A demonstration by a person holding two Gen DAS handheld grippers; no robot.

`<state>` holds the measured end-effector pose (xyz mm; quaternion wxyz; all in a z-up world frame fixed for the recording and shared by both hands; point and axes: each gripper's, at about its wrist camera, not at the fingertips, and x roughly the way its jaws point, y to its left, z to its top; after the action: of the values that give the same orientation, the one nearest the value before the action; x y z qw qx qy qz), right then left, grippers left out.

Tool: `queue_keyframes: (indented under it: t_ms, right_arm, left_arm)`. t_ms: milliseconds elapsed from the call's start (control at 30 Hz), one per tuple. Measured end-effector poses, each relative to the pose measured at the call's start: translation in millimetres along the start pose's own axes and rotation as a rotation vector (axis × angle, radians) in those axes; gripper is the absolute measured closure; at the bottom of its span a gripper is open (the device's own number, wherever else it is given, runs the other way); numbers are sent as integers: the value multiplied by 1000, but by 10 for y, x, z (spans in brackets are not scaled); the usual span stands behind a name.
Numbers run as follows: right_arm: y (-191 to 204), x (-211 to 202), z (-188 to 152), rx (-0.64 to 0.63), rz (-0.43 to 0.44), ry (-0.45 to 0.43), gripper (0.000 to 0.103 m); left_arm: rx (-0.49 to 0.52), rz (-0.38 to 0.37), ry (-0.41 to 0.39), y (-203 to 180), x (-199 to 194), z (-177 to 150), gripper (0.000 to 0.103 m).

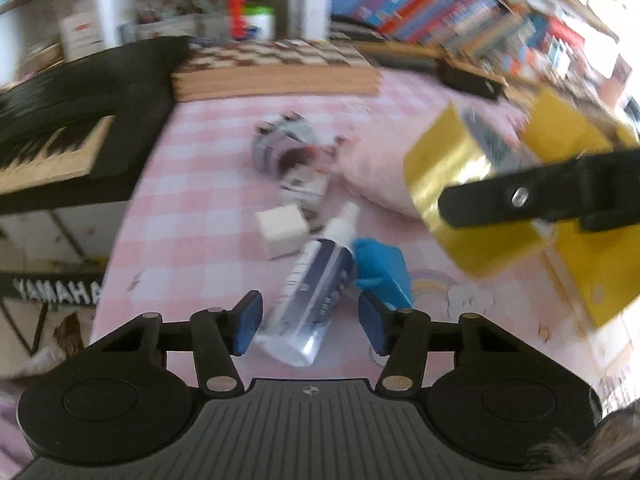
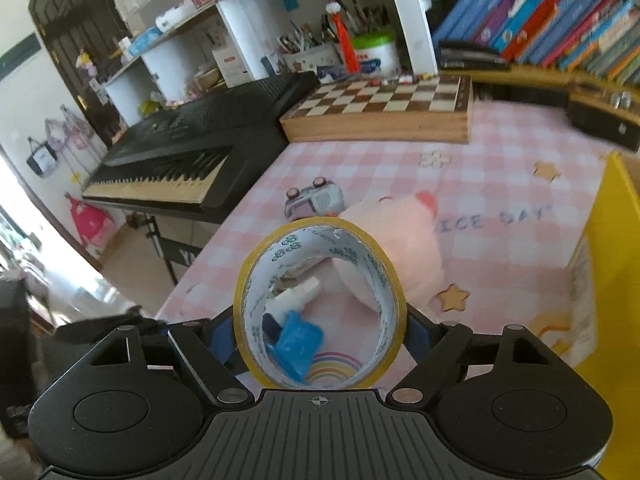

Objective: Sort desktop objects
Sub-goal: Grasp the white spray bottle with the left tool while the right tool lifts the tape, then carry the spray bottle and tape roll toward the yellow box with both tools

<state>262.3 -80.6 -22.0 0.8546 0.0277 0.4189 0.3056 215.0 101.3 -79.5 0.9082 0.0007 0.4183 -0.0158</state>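
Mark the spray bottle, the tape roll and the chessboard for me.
spray bottle [image 1: 316,288], left wrist view, on its clear body.
tape roll [image 2: 320,227], right wrist view, on its yellow top edge.
chessboard [image 2: 384,98], right wrist view, on its chequered top.

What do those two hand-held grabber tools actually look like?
Both match: the left gripper and right gripper are matte black plastic, with a ribbed body bearing a small crosshair mark, round discs either side, silver pivot rivets and blue finger pads. No cables show.
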Motion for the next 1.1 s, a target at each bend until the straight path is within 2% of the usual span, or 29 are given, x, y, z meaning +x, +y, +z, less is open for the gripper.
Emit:
queue_keyframes:
  t_ms: [133,367,467,667,900,1100]
  right_arm:
    - [-11,-51,-55,20,-22,-5,20]
    - [-27,-85,-177,90,-72,-9,20]
    - [-3,-122,-213,97,-97,-20,20]
    - [112,-214,-276,64,-141,-45,20]
    - [256,-419,-360,25,-158,-88,20]
    - [392,-619,-491,14,-152,-112,20]
  left_arm:
    - [60,-29,15,-28,92,22,62]
    - [114,-75,-4,-12,126,22,71]
    - [54,-86,-20,36,74,15,73]
    - [-106,-147,-115,173,-299,52,73]
    - [-205,-215,-195,220,-746,-1,73]
    - [-246,-255,-214,231,-1030,-137,73]
